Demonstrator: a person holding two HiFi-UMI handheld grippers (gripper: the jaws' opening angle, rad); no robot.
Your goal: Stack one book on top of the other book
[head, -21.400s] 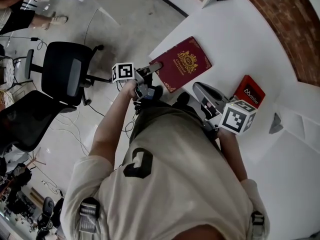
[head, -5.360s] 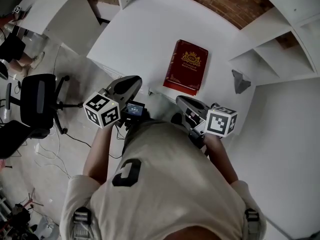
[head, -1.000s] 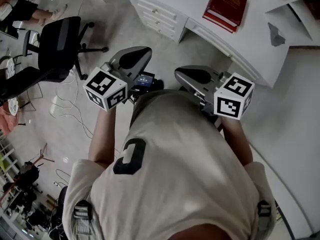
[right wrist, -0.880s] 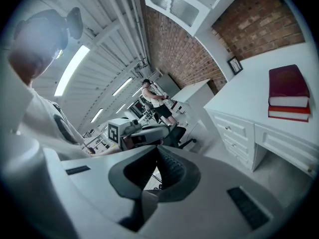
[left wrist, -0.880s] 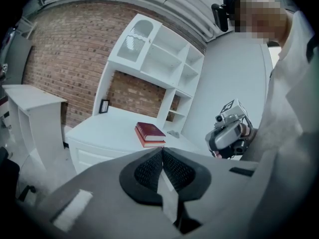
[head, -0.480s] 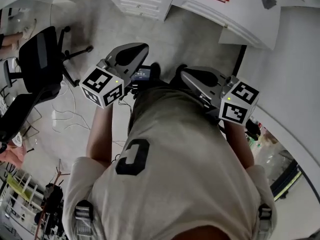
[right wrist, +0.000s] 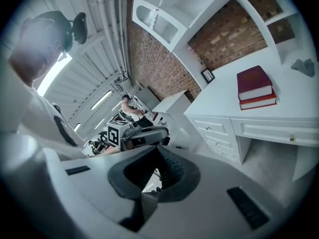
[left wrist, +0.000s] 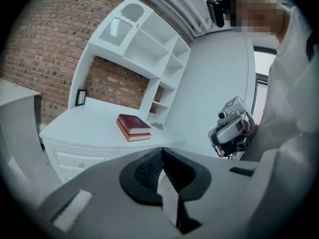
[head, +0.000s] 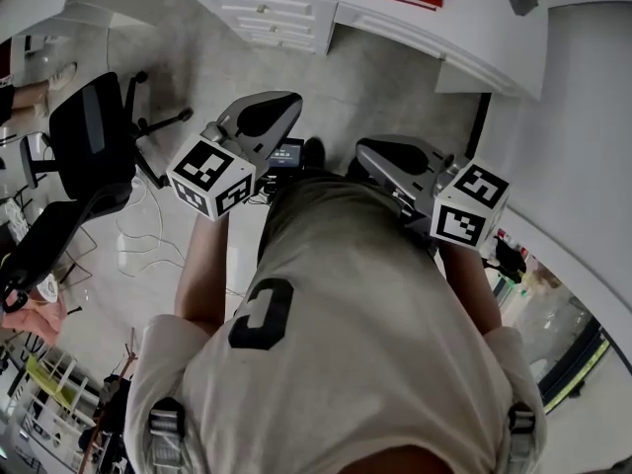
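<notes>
Red covers mark the task's two books on a white desk [left wrist: 84,128]. A dark red book [left wrist: 132,121] lies flat on top of a brighter red book [left wrist: 129,135], their edges roughly in line. The stack sits toward the back of the desktop, near open white shelves [left wrist: 149,49] that rise against a brick wall [left wrist: 45,49].

A person [head: 336,344] in a pale shirt stands on the grey floor [head: 197,67], well apart from the desk, with a gripper in each hand held side by side in front of the body. From the head view the stack shows only at the top edge of the frame, beyond the desk's drawers [head: 272,13].

The left gripper [left wrist: 162,149] has its fingers pressed together with nothing between them. It points toward the desk, the books beyond its tips. The right gripper [right wrist: 157,147] likewise has its fingertips meeting and holds nothing. In its own view the books lie far off to the upper right, and the left gripper shows beyond its tips.

A black office chair [head: 89,131] stands on the floor to the person's left, with loose cables [head: 138,240] trailing near it.
</notes>
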